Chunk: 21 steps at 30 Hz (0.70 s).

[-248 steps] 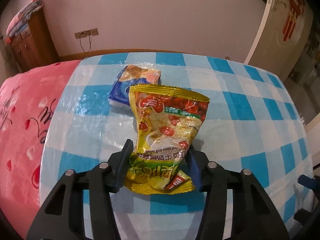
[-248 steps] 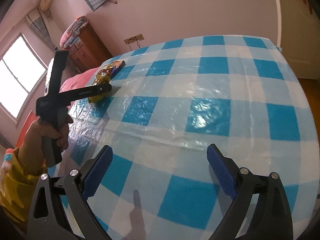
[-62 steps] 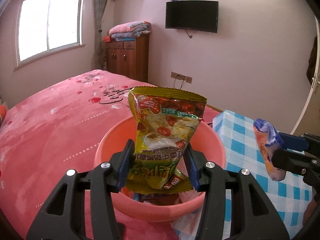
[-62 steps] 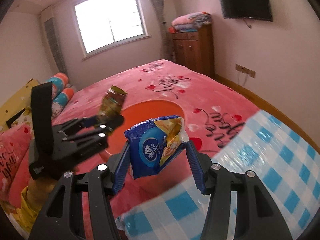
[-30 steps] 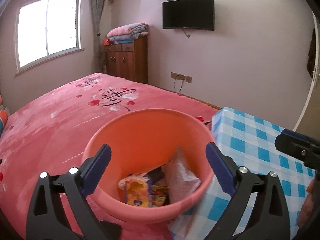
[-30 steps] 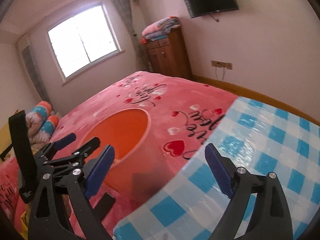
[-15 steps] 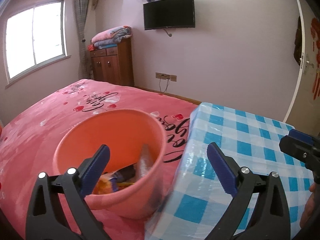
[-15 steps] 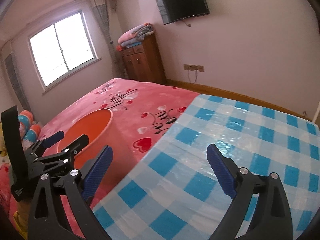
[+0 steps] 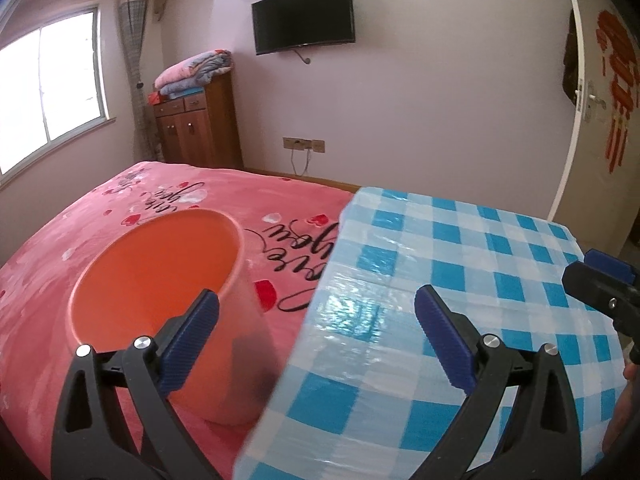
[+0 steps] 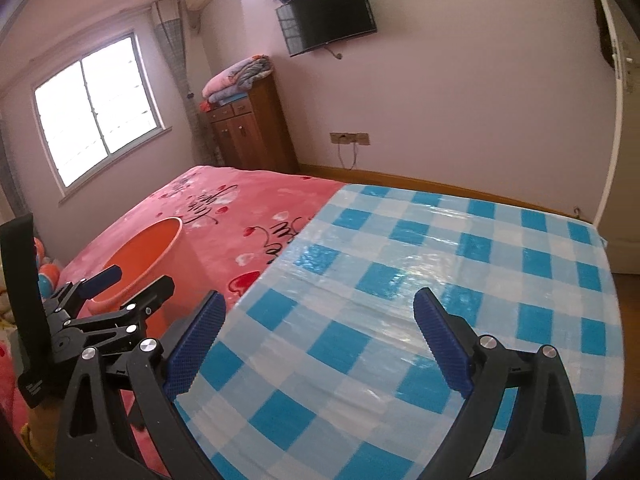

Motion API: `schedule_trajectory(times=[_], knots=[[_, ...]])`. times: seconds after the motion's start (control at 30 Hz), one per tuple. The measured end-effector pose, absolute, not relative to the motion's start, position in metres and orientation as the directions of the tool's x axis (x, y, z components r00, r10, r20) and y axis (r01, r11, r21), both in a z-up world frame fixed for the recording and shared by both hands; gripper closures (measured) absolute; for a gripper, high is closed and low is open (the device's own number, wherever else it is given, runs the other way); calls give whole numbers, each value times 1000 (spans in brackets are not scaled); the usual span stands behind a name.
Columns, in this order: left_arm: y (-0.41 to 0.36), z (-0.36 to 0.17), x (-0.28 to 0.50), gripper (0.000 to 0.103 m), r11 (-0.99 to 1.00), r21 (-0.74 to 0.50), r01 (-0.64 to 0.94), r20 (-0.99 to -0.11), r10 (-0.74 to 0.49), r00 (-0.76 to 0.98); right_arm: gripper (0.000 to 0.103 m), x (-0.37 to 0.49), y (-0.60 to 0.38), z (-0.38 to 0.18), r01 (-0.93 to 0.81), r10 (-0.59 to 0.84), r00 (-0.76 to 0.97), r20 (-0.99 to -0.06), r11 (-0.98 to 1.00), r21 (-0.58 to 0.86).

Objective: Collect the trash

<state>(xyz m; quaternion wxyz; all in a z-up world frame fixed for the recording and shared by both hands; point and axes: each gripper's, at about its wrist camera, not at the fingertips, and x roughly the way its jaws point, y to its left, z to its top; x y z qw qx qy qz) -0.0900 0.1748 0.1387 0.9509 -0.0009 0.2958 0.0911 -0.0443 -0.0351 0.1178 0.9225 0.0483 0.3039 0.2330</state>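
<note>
An orange plastic bucket (image 9: 160,264) stands on the pink bed beside the table; its contents are hidden from here. It also shows in the right wrist view (image 10: 140,256). My left gripper (image 9: 316,340) is open and empty, over the table's left edge next to the bucket. My right gripper (image 10: 316,336) is open and empty above the blue-and-white checked tablecloth (image 10: 440,280). No wrapper shows on the tablecloth (image 9: 460,280). The left gripper also shows in the right wrist view (image 10: 120,292), and the right gripper's tip in the left wrist view (image 9: 600,280).
The pink bed cover (image 9: 180,200) lies left of the table. A wooden cabinet (image 9: 196,128) with folded blankets stands at the far wall under a wall TV (image 9: 304,16). A door (image 9: 600,120) is at the right.
Both wrappers have gone from the jaws into the bucket and both grippers have opened. Both grippers have since swung right, from over the bucket towards the table.
</note>
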Motion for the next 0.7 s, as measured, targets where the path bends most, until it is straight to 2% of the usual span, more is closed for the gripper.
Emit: schedule_trajectory(times=[0.7], knots=[[90, 116, -90, 4, 998, 60, -26, -615, 57, 786, 9, -66, -129, 90, -222, 311, 764, -565, 949, 223]])
